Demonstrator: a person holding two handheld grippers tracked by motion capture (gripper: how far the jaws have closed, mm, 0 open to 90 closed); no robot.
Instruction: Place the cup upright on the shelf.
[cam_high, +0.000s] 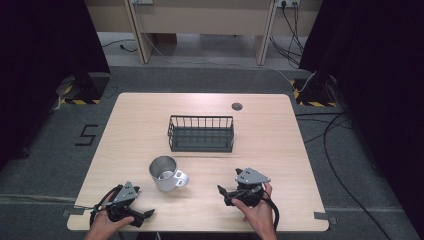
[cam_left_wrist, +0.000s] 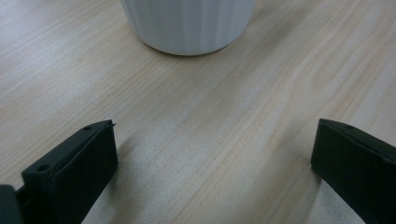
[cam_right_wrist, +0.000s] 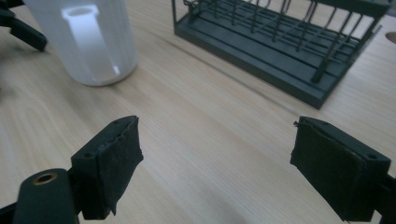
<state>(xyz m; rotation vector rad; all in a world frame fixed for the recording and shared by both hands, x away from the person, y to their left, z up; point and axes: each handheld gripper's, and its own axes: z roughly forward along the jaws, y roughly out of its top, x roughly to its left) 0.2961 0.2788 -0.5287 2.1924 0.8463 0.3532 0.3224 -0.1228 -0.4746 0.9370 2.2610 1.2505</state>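
White ribbed mug stands on counter between wire rack and both tongs. Left tongs spread, empty. Right tongs spread, empty. Floor marking "5" beside counter.

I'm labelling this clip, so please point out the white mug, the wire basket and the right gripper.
white mug (cam_high: 165, 174), high view, on its outer side wall.
wire basket (cam_high: 201, 146), high view, on its near bottom rail.
right gripper (cam_right_wrist: 215, 175), right gripper view, midway between its two open jaws.
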